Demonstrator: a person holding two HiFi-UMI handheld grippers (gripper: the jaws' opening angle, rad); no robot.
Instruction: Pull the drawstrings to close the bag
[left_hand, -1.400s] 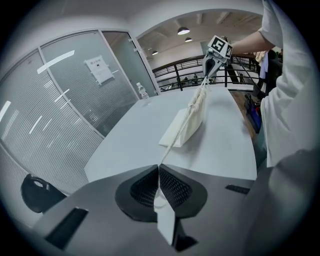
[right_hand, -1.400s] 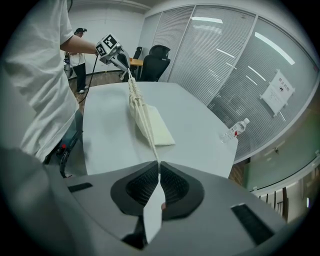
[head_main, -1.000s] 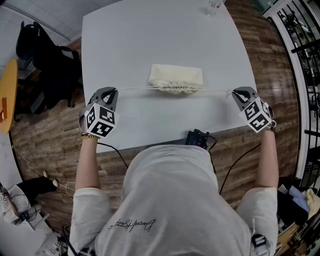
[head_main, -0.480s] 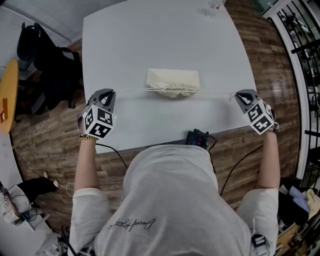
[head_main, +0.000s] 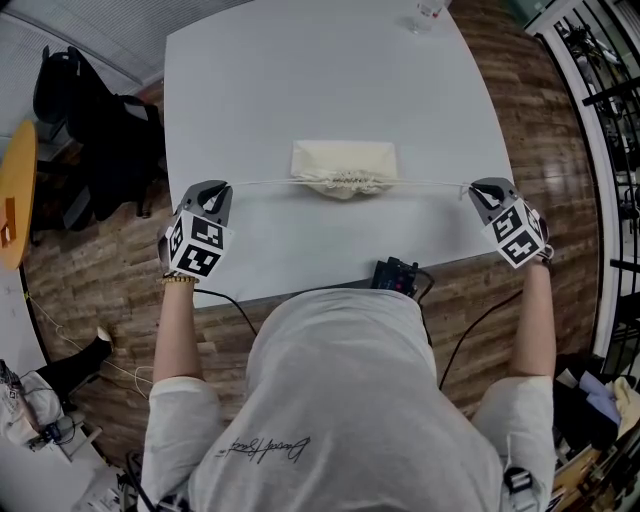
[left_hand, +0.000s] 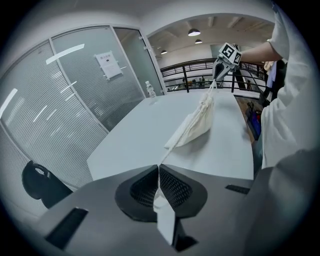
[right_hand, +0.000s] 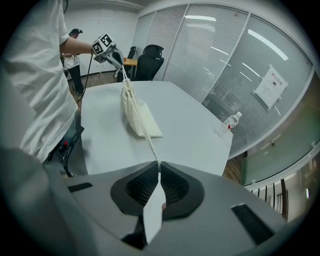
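A cream cloth bag (head_main: 345, 158) lies flat on the white table (head_main: 300, 70), its mouth (head_main: 345, 183) bunched tight on the near side. One thin drawstring (head_main: 265, 182) runs taut to my left gripper (head_main: 222, 187), which is shut on it. The other drawstring (head_main: 430, 183) stretches to my right gripper (head_main: 473, 188), also shut on its string. In the left gripper view the string (left_hand: 170, 150) leaves the closed pads toward the bag (left_hand: 197, 127). The right gripper view shows the same with its string (right_hand: 147, 137) and the bag (right_hand: 137, 115).
A clear water bottle (head_main: 428, 12) stands at the table's far edge. A black device (head_main: 398, 275) with cables sits at the near edge by the person's torso. A black chair (head_main: 110, 130) stands left of the table, a black railing (head_main: 600, 90) to the right.
The bag has slid slightly to the left and its mouth is gathered tighter. Both grippers stay shut on the taut strings and have barely moved.
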